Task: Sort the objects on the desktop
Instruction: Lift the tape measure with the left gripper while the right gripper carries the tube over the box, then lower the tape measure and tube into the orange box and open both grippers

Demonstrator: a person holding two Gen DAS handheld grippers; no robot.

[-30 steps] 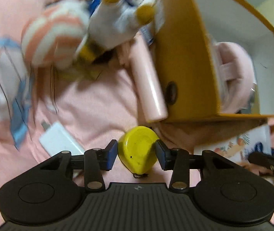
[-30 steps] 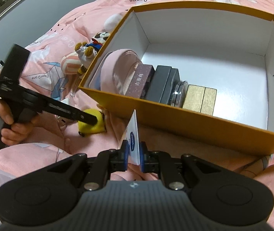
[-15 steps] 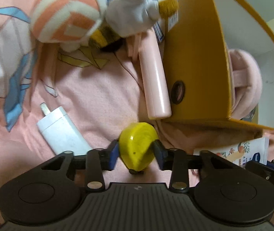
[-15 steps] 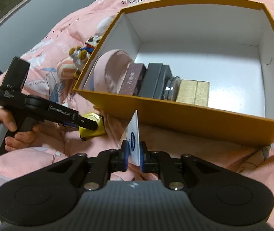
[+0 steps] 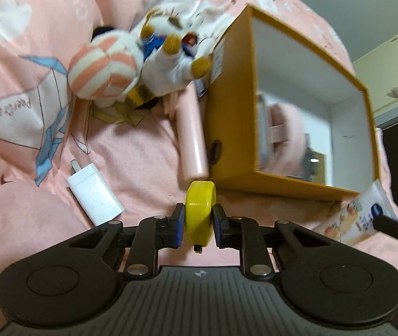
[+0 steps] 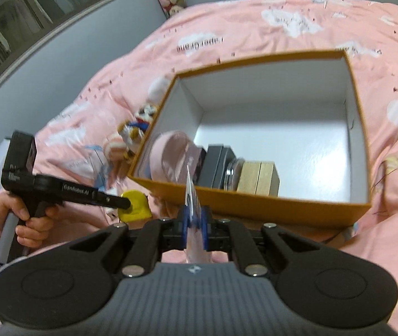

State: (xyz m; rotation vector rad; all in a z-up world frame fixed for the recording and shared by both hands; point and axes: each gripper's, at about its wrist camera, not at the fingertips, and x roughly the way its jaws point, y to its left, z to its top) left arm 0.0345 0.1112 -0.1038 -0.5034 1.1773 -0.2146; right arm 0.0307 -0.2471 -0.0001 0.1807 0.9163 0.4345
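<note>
Nearest to us, our left gripper (image 5: pixel 198 225) is closing on the yellow tape measure (image 5: pixel 200 212), which stands on edge between the blue pads with both pads against its flat sides (we judge it gripped and clear of the bedding, though the underside is hidden). Our right gripper (image 6: pixel 195 225) is pressed together on a thin sachet (image 6: pixel 191 196), held edge-on so that it rises like a blade between the fingers.

Just beyond the tape measure lies the white charger (image 5: pixel 94 193) on the pink blanket (image 5: pixel 131 151), and beside it a pink tube (image 5: pixel 191 137) rests along the outer wall of the orange box (image 5: pixel 232 106). Farther out, 2 plush toys (image 5: pixel 131 70) lean together near the box's far corner.

The box itself sits open ahead of the right gripper. Along its near wall we count a pink case (image 6: pixel 172 155), a dark box (image 6: pixel 215 165), a glass jar (image 6: pixel 234 172) lying sideways, and 2 wooden blocks (image 6: pixel 257 177); the rest of the white floor is bare.

So we judge the sorting partly done: several items are already inside, 2 more are in our grippers and ready to go in, and the charger, the tube and the plush toys are still left outside.
</note>
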